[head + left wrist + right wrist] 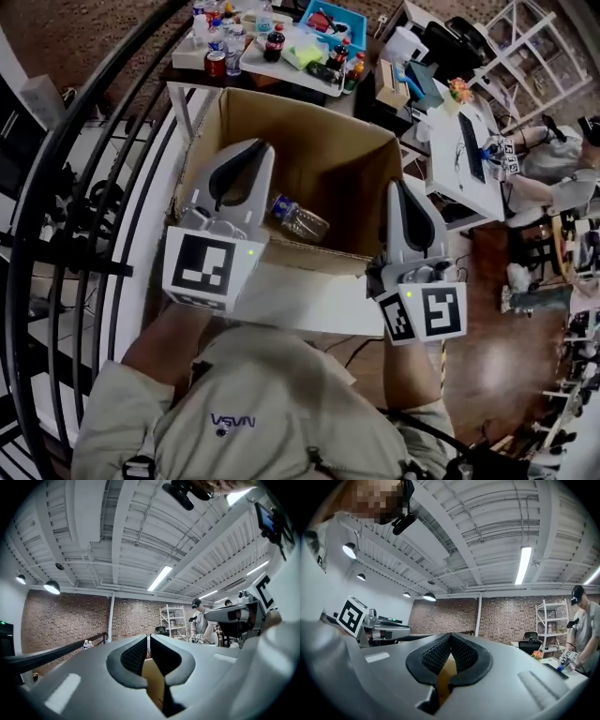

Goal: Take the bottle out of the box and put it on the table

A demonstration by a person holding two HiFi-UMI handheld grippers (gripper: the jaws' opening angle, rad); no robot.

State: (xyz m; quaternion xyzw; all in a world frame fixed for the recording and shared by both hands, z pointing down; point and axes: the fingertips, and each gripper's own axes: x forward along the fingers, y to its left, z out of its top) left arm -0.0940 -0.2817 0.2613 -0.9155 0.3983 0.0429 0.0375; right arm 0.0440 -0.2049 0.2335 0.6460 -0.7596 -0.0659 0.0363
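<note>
Bottle (301,218) lies sideways on the box (328,141) floor while my left hand-held gripper (251,152) and right hand-held gripper (399,187) hover above that box, both closed and empty; it looks light, thin-walled and slick, so I'd pinch it gently mid-body.

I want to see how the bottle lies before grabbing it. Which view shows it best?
The head view: the bottle lies on its side in the open cardboard box, seen from above. Both gripper views look out at the ceiling and brick wall, with only a sliver of cardboard past their jaws, and no bottle.
</note>
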